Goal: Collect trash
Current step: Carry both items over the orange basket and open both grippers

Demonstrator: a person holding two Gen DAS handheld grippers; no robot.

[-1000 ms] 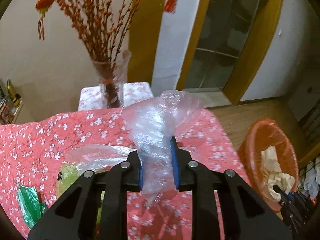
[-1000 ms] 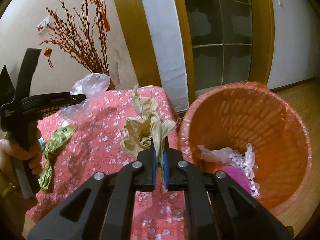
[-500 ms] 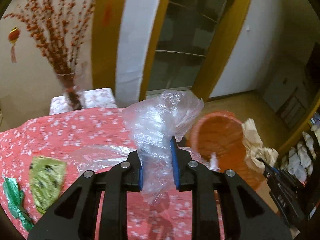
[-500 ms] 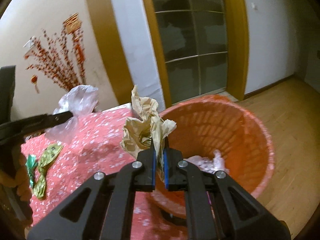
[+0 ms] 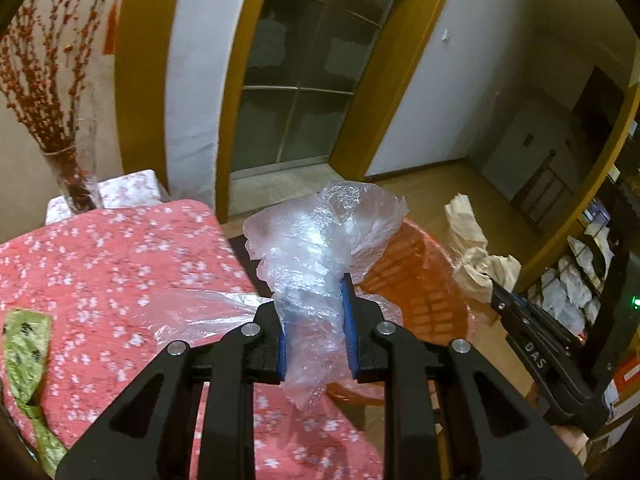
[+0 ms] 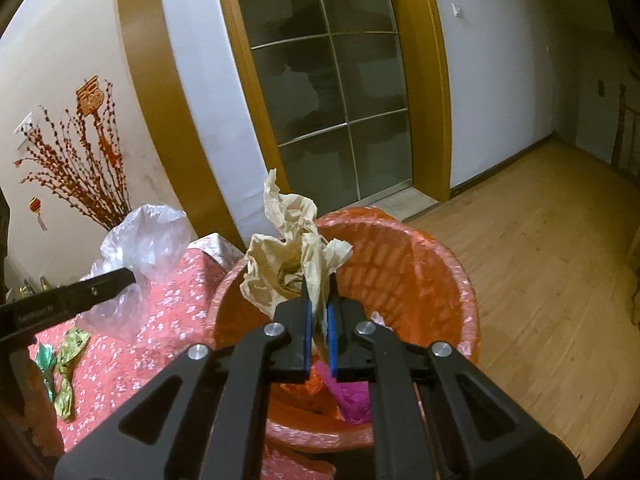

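Crumpled tan paper (image 6: 294,258) is clamped between the blue pads of the right gripper (image 6: 316,312), held in air directly over the mouth of the orange bin (image 6: 436,276); the paper is stiff, creased, flaring upward above the fingertips. Clear plastic bag (image 5: 320,248) is pinched in the left gripper (image 5: 316,320), jaws closed on the gathered neck w/ thin wrinkled film ballooning above and a tail hanging below; it sits at the table's right edge, w/ the bin beyond it. Bin is round w/ lattice-pattern wall, lined w/ an orange plastic liner; inside, a magenta scrap (image 6: 352,394) and a bit of white material, rest of contents hidden by the gripper. Bin stands on the wood floor (image 6: 540,248) touching or just beside the table edge; cannot tell which. Open floor to the bin's right and far side. Table (image 5: 100,264) carries a red cloth w/ small white blossoms; a green wrapper (image 5: 24,344) and a darker green foil piece (image 6: 44,360) lie flat near its left side. A glass vase (image 5: 74,168) of red-berried branches stands at the far corner. Sliding glass door (image 6: 332,92) w/ yellow-brown frame behind.
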